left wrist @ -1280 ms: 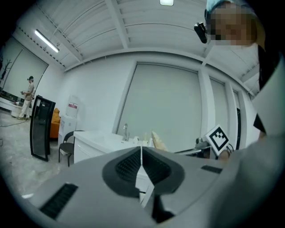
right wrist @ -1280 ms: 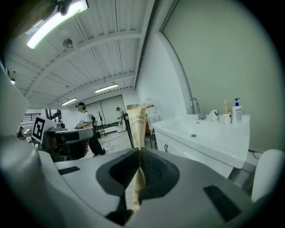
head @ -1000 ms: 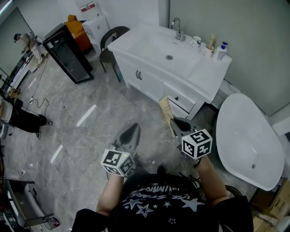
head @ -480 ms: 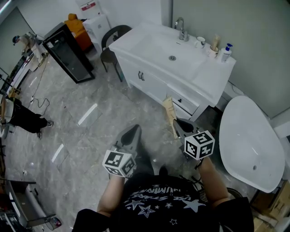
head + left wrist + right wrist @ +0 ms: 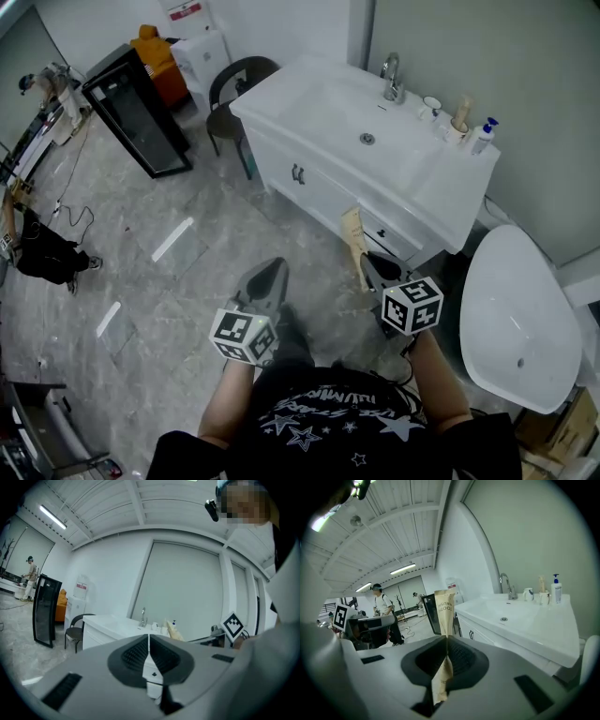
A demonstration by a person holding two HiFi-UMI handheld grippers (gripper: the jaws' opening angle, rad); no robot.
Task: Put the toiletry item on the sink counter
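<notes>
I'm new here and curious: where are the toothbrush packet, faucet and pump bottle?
toothbrush packet [image 5: 444,611]: right gripper view, printed upper end
faucet [image 5: 392,75]: head view, upright neck
pump bottle [image 5: 481,141]: head view, white body

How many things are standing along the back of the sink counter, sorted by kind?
Faucet: 1
Cups: 2
Pump bottle: 1
Total: 4

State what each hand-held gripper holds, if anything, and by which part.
Right hand-held gripper: shut on the toothbrush packet, clamping its lower half. Left hand-held gripper: shut, empty.
</notes>
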